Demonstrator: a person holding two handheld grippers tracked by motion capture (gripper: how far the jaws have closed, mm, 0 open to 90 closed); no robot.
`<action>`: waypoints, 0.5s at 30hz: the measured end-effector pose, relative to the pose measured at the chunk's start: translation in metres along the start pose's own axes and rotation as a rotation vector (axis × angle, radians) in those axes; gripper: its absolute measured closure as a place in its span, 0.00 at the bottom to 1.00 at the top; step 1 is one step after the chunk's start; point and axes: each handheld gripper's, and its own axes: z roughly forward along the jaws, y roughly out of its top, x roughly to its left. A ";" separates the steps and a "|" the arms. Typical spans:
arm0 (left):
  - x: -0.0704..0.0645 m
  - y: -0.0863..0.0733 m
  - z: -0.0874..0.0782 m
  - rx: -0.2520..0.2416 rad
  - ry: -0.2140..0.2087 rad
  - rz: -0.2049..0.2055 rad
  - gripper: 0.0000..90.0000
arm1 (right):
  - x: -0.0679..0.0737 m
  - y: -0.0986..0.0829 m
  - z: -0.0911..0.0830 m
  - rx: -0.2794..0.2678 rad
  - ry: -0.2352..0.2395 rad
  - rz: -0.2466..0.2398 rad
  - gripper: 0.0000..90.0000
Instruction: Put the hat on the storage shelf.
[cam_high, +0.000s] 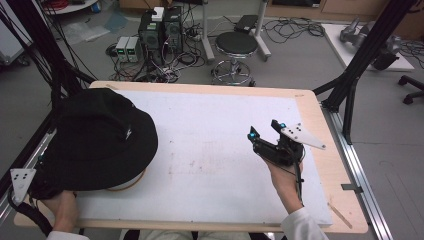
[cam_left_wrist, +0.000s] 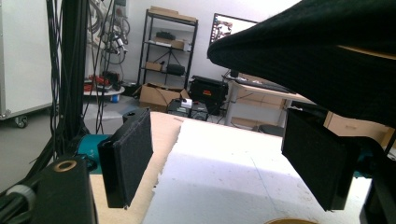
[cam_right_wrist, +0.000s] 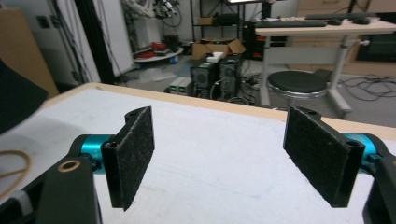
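A black bucket hat (cam_high: 100, 140) lies at the left of the white mat (cam_high: 215, 150). A tan round rim (cam_high: 129, 185) peeks out from under its near brim. My left gripper (cam_left_wrist: 222, 158) is open at the hat's near-left edge, with the brim (cam_left_wrist: 317, 51) hanging just above its right jaw and nothing between the jaws. Its grey plate (cam_high: 22, 180) shows beside the hat. My right gripper (cam_high: 264, 129) is held open above the mat's right side, well clear of the hat. In the right gripper view it (cam_right_wrist: 224, 158) holds nothing, and the hat (cam_right_wrist: 14, 98) and tan rim (cam_right_wrist: 14, 165) sit far left.
The wooden table edge (cam_high: 320, 125) borders the mat. Black frame posts (cam_high: 350, 85) stand at the table's right and left corners. On the floor beyond the table are a stool (cam_high: 235, 47), computer boxes (cam_high: 160, 30) and cables.
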 end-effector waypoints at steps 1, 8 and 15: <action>0.000 0.000 0.000 0.000 0.000 0.000 0.28 | 0.000 0.000 0.000 0.000 0.000 0.000 0.27; 0.000 0.000 0.000 -0.001 0.003 0.001 0.28 | -0.013 -0.018 -0.007 0.014 -0.068 0.004 0.26; 0.000 0.000 0.000 0.002 0.002 0.000 0.28 | -0.025 -0.031 -0.012 0.018 -0.106 0.024 0.26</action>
